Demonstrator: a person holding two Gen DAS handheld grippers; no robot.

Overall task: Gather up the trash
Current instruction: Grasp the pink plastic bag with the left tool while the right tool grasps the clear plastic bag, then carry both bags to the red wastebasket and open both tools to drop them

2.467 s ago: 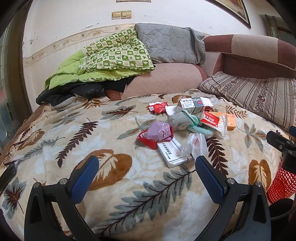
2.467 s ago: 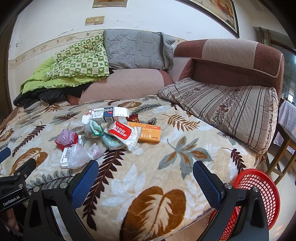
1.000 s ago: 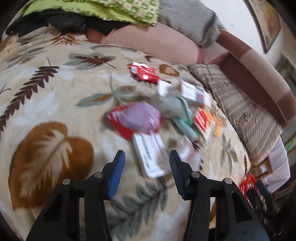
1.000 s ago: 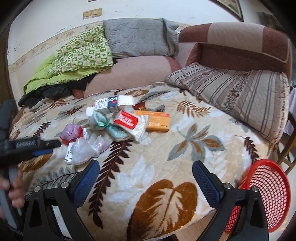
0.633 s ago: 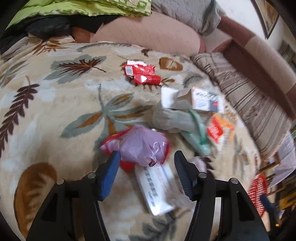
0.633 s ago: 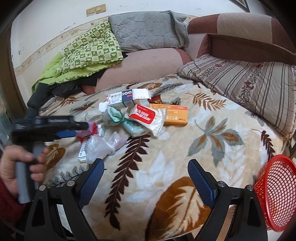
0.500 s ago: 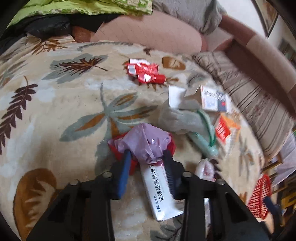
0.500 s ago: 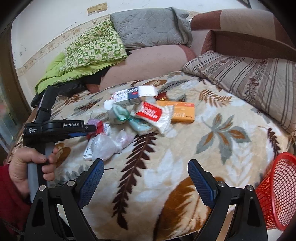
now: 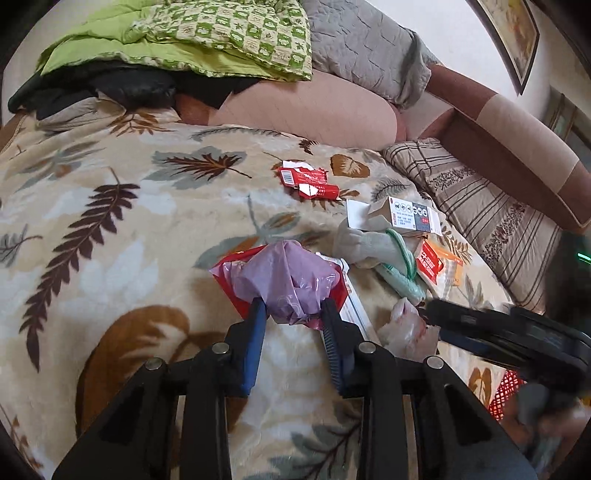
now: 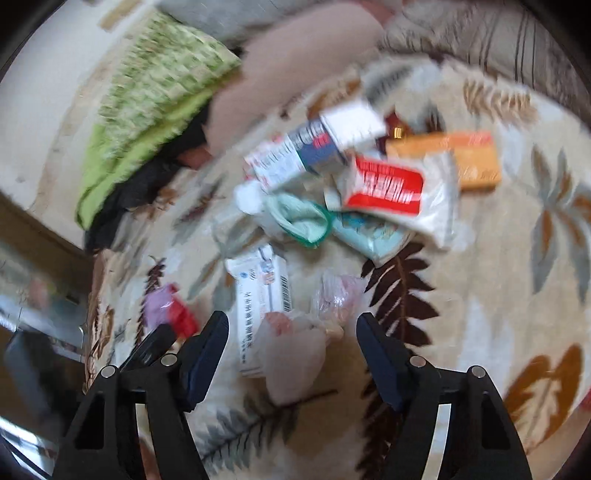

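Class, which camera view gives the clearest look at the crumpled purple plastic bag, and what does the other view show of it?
The left wrist view: the crumpled purple plastic bag sits sharp and large, pinched by the left claw. In the right wrist view it is small, motion-blurred and near the left edge, beside the open right claw.

Bed (image 9: 110,229) w/ leaf-print blanket fills the room. Brown & tan padded headboard (image 9: 517,147) at right, striped pillow (image 9: 480,206) against it. Green quilt (image 9: 207,40) + grey quilt (image 9: 362,44) piled by white wall (image 9: 461,48); framed picture (image 9: 513,33) above.
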